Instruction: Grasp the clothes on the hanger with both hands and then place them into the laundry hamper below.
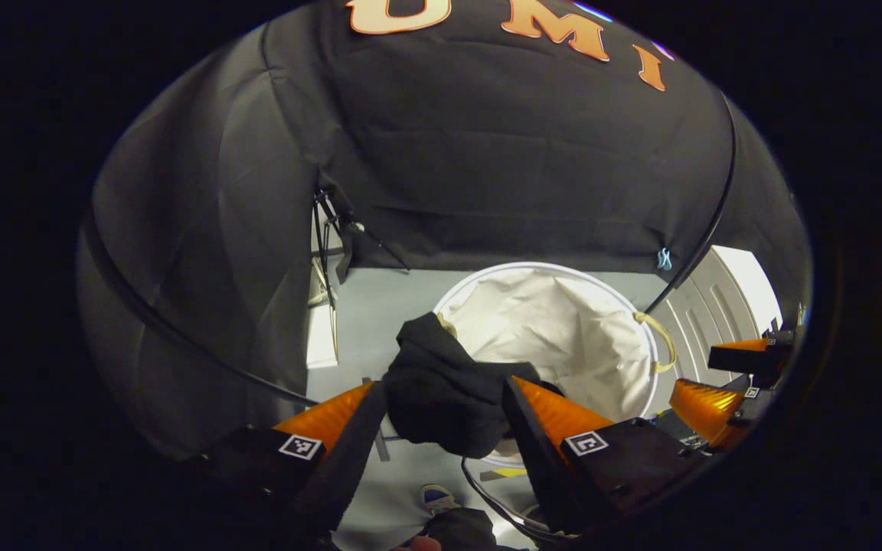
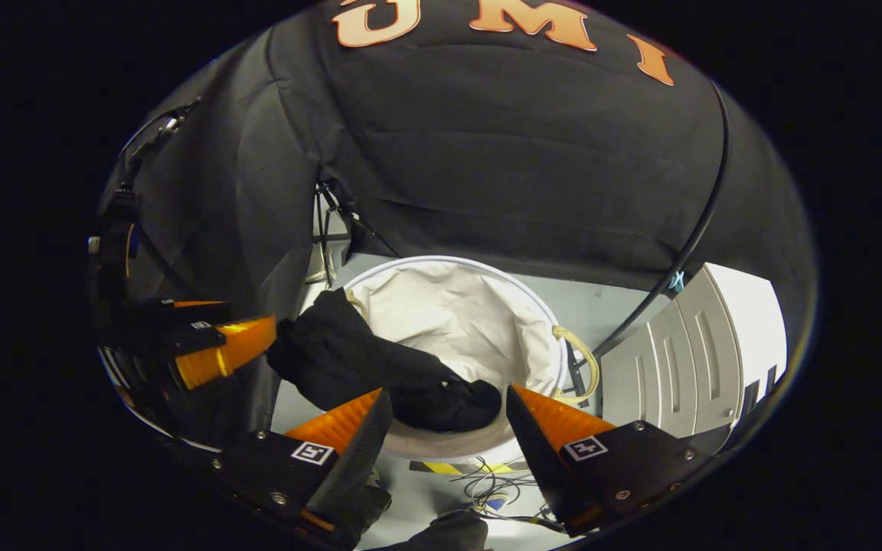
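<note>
clothes (image 2: 380, 375) draped over hamper (image 2: 533, 306) rim

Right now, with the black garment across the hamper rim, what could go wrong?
The black garment lies over the rim of the hamper, with one end outside by the left gripper. Left there, it may slide onto the floor rather than inside. Dragging it inward might also tip the hamper.

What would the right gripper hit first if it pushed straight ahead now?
Probably the black garment draped over the white laundry hamper's near rim, which lies right between the right gripper's open fingers; depth is uncertain.
</note>
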